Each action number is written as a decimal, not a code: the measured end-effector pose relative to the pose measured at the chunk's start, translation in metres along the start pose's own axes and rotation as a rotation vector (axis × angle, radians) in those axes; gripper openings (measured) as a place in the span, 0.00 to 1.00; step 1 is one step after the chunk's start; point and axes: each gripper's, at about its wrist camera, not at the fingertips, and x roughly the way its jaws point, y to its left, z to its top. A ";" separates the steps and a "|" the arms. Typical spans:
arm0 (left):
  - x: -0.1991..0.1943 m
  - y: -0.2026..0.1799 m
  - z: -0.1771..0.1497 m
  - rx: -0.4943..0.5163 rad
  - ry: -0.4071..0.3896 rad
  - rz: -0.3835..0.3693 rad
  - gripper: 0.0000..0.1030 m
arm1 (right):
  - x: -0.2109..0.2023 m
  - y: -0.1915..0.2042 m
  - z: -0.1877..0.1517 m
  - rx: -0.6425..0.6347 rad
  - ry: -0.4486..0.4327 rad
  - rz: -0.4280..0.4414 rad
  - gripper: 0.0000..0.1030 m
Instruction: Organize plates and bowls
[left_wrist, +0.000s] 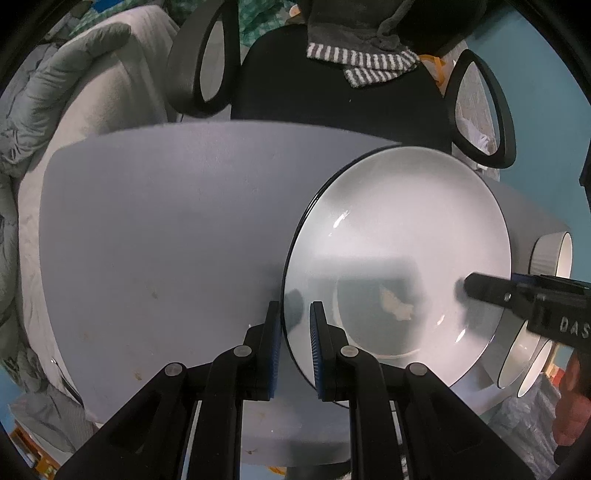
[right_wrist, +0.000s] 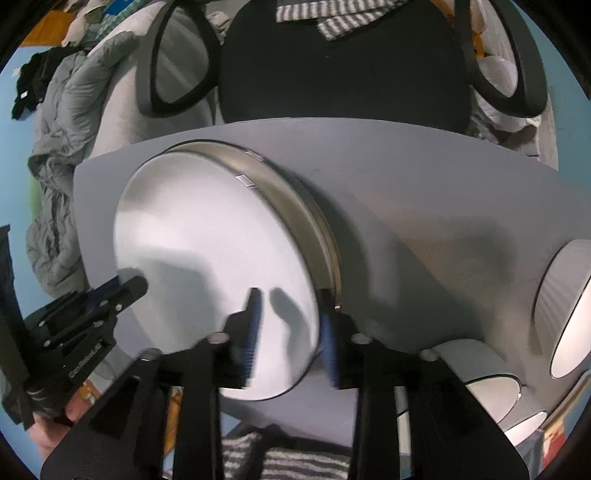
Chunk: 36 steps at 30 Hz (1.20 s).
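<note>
I have both claws on one big white plate (left_wrist: 399, 258) with a thin dark rim, tilted up off the grey table (left_wrist: 166, 240). My left claw (left_wrist: 293, 332) straddles the plate's near left edge, one blue-padded finger on each side of the rim, the gap narrow, though I cannot tell whether the pads actually press it. My right claw (right_wrist: 291, 332) straddles the opposite edge, where the picture is blurred; its fingers stand further apart, one over the plate's face and one behind the rim. In that view a second plate (right_wrist: 295, 192) shows behind the first, its brownish side wall exposed.

Bowls: I count three white ones at the table's right end in the right wrist view (all with dark rims) — a ribbed bowl (right_wrist: 569, 302) on its side, a nearer bowl (right_wrist: 480, 373), and a third bowl (right_wrist: 524, 430) at the frame's edge.

One black office chair (left_wrist: 332, 92) stands past the table, a striped cloth (left_wrist: 362, 62) draped on it.
</note>
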 end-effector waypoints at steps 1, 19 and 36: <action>-0.002 -0.001 0.000 0.005 -0.008 0.013 0.14 | 0.000 0.002 0.000 -0.005 0.004 0.004 0.45; -0.018 -0.007 -0.023 0.028 -0.071 0.028 0.26 | -0.012 0.011 -0.006 0.003 -0.011 -0.090 0.58; -0.059 -0.009 -0.077 0.096 -0.173 0.017 0.42 | -0.052 0.022 -0.052 0.010 -0.208 -0.123 0.63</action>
